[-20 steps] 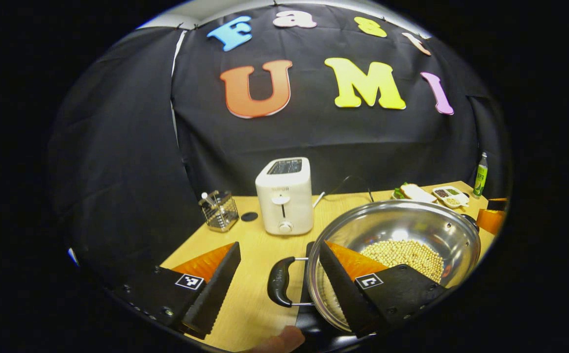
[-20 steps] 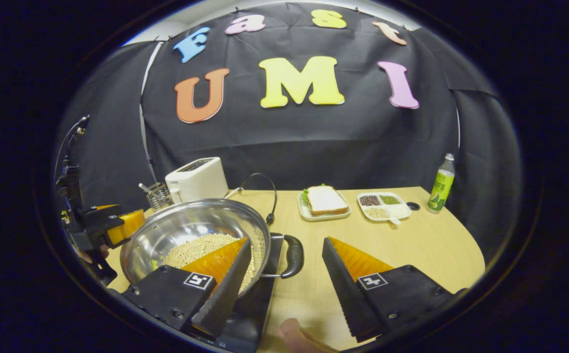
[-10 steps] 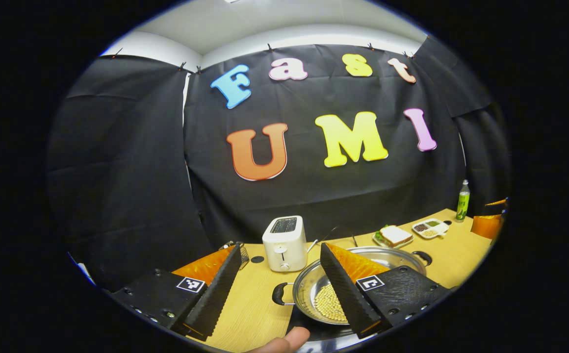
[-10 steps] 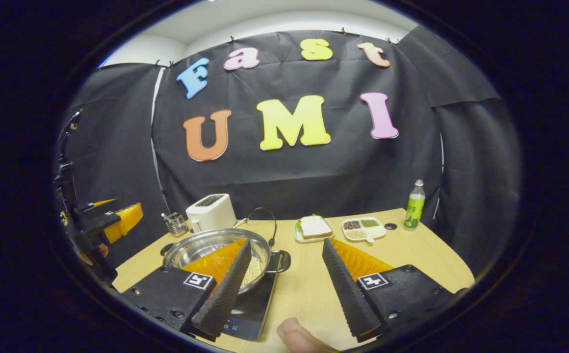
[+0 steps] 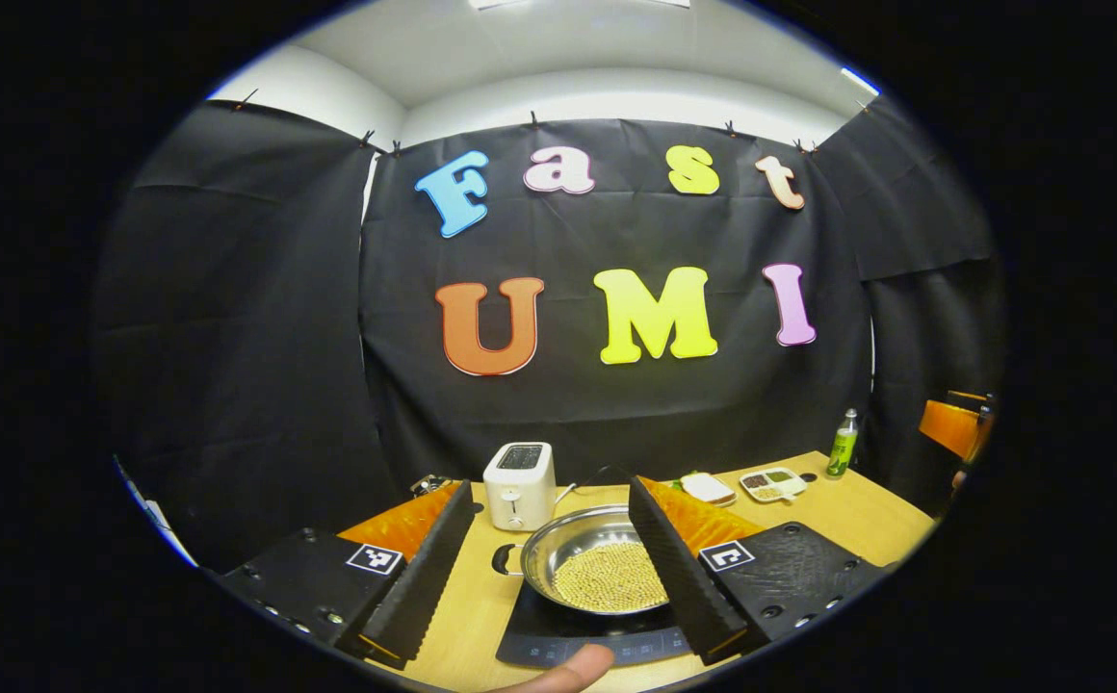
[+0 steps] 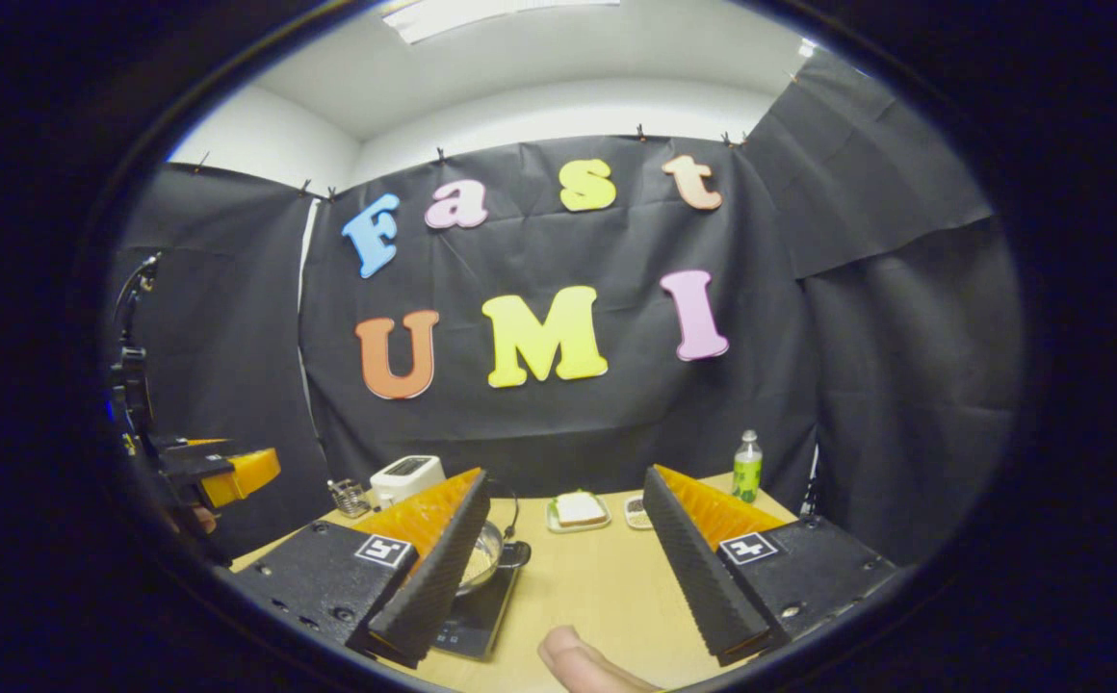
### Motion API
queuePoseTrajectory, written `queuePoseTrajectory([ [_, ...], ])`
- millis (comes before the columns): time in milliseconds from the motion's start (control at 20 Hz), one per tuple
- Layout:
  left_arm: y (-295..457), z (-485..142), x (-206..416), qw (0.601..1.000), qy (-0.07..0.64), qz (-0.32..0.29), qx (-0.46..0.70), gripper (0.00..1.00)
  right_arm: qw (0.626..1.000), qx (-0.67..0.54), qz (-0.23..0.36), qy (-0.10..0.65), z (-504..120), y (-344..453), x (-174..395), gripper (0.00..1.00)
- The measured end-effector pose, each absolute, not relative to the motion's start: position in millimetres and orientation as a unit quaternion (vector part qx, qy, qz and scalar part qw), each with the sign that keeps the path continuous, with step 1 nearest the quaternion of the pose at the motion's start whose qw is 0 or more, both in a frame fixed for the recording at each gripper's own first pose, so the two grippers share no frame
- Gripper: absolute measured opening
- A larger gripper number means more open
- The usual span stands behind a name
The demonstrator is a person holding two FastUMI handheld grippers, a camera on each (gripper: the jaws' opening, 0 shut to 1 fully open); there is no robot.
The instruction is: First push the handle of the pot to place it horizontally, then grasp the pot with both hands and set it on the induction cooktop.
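A steel pot [image 5: 597, 568] of beans sits squarely on the induction cooktop [image 5: 558, 640] on the bench [image 6: 597, 587], both grippers' fingers [image 5: 660, 553] released, holding nothing.

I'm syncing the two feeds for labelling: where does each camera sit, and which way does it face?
Left gripper view: rides the left gripper, raised over the table's near edge, facing the pot on the induction cooktop; a fingertip shows.
Right gripper view: rides the right gripper, facing the wall; a fingertip shows.
Shared: pot, cooktop, toaster.
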State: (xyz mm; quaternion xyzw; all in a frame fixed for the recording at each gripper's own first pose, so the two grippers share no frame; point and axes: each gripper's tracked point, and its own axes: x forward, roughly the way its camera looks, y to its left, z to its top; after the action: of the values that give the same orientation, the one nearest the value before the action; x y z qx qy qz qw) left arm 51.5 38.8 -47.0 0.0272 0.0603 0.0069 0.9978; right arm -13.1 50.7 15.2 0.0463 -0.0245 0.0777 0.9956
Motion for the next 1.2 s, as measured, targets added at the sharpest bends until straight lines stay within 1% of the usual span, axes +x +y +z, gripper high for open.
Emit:
queuePoseTrajectory([
  [100,41,-49,31,0.998,0.06,0.022,0.017,0.96,0.997,0.033,0.059,-0.023,19,36,-30,0.96],
  [150,36,-48,23,0.998,0.057,0.018,0.01,0.96,0.998,0.026,0.054,-0.018,17,33,-38,0.96],
  [200,27,-49,14,0.998,0.055,0.011,0.002,0.96,0.998,0.02,0.054,-0.015,17,31,-46,1.0],
  [250,20,-49,5,0.999,0.052,0.003,-0.004,0.96,0.998,0.017,0.057,-0.014,18,29,-56,0.96],
  [350,14,-45,-11,0.999,0.04,-0.005,-0.008,0.96,0.998,0.025,0.054,-0.023,23,24,-71,0.96],
  [400,12,-44,-20,0.999,0.034,-0.005,-0.01,0.96,0.998,0.031,0.05,-0.031,26,19,-78,1.0],
  [450,11,-42,-28,0.999,0.028,-0.006,-0.017,0.96,0.997,0.031,0.049,-0.042,31,18,-87,0.96],
  [500,9,-41,-36,0.999,0.023,-0.007,-0.024,0.96,0.997,0.03,0.049,-0.053,34,16,-95,1.0],
  [600,8,-40,-51,1.0,0.015,-0.009,-0.025,0.96,0.997,0.033,0.041,-0.063,35,10,-109,1.0],
  [650,8,-37,-58,1.0,0.008,-0.008,-0.022,0.96,0.996,0.035,0.037,-0.068,38,7,-114,0.96],
  [750,1,-34,-72,1.0,-0.001,-0.019,-0.025,0.97,0.996,0.033,0.039,-0.074,42,7,-119,0.96],
  [850,-15,-32,-81,0.999,-0.005,-0.038,-0.02,0.94,0.997,0.033,0.041,-0.063,35,10,-125,0.96],
  [900,-18,-32,-84,0.999,-0.004,-0.044,-0.014,0.83,0.996,0.032,0.046,-0.064,36,14,-126,1.0],
  [950,-21,-33,-88,0.999,-0.003,-0.046,-0.008,0.83,0.996,0.03,0.053,-0.064,35,19,-130,0.96],
  [1000,-23,-34,-91,0.999,-0.003,-0.047,-0.002,0.84,0.996,0.028,0.058,-0.063,33,21,-133,0.96],
  [1050,-24,-33,-93,0.999,-0.004,-0.047,0.003,0.95,0.996,0.024,0.063,-0.064,33,24,-135,1.0],
  [1100,-25,-33,-93,0.999,-0.006,-0.046,0.005,0.95,0.995,0.018,0.067,-0.067,33,27,-135,1.0],
  [1150,-25,-34,-93,0.999,-0.006,-0.045,0.006,0.95,0.995,0.013,0.068,-0.067,31,28,-133,0.96],
  [1200,-23,-35,-93,0.999,-0.005,-0.041,0.007,0.95,0.995,0.013,0.07,-0.063,25,30,-133,0.96],
])
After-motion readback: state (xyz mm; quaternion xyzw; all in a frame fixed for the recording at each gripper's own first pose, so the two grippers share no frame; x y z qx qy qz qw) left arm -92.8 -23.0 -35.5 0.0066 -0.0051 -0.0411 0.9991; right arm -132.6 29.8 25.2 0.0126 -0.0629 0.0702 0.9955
